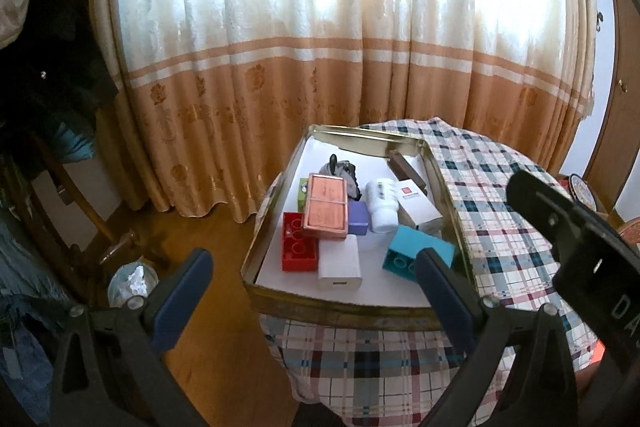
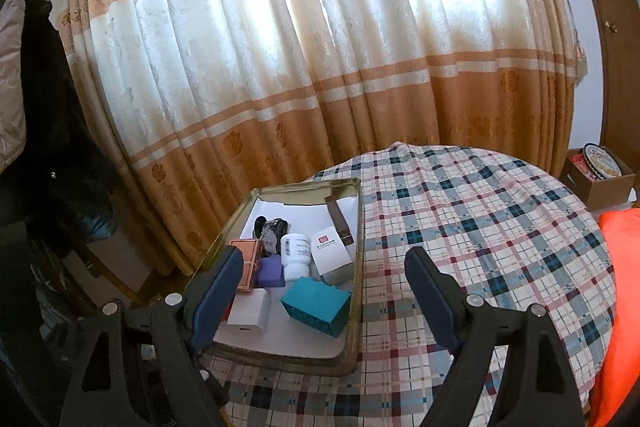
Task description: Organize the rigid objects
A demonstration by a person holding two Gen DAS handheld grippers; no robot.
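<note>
Both wide open, holding nothing: left gripper [image 1: 314, 277] and right gripper [image 2: 324, 287], hovering near the gold tin [image 1: 452, 187]. Inside the tin: teal block [image 1: 416, 247], white charger [image 1: 340, 263], red block [image 1: 298, 247].

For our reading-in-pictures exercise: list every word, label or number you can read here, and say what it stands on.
"DA": white letters on the right gripper, cut off at the picture's edge.
White box: red mark and print, too small to read.
White bottle: label print too blurred.
Round tin: lid lettering unreadable.

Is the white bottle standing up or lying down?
Lying down. The white bottle rests on its side in the tin, cap toward the camera.
</note>
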